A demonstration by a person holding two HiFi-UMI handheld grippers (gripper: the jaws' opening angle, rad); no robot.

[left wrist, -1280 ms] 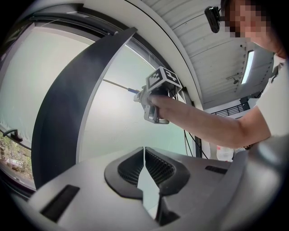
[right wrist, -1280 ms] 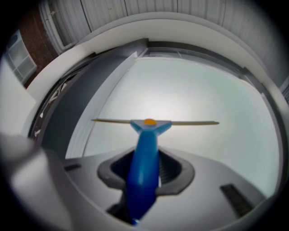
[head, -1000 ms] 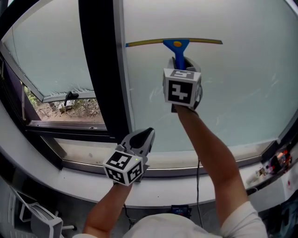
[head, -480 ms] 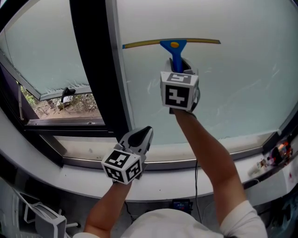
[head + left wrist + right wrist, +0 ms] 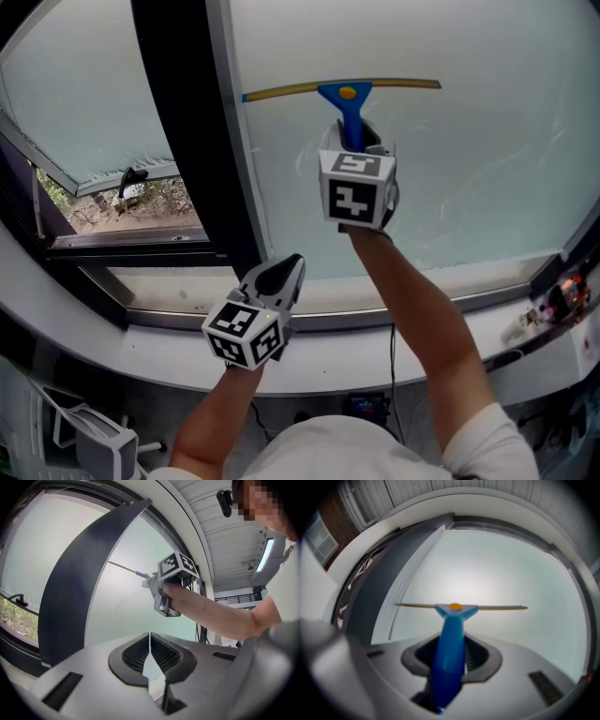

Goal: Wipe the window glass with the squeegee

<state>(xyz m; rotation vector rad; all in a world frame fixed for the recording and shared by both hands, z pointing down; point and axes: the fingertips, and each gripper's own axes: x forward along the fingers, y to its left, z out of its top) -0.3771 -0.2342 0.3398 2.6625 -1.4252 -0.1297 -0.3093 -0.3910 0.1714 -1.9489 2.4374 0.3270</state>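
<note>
The squeegee (image 5: 345,97) has a blue handle (image 5: 449,658) and a thin yellowish blade (image 5: 461,606) lying level against the frosted window glass (image 5: 469,159). My right gripper (image 5: 358,139) is shut on the handle and points at the pane, its marker cube toward the camera. My left gripper (image 5: 281,277) hangs lower, near the sill, shut with nothing between its jaws. In the left gripper view the gripper's own tips (image 5: 150,651) meet, and the right gripper (image 5: 161,590) shows ahead with the blade edge-on.
A broad dark mullion (image 5: 178,131) splits the pane from an opened side window (image 5: 84,103) at the left, with ground visible beneath it. The white sill (image 5: 375,309) runs along the bottom. Small objects and cables (image 5: 553,309) lie at the sill's right end.
The right gripper and squeegee have slid down the glass, the blade staying level. The left gripper has sunk a little toward the sill. Both grippers stay shut.
</note>
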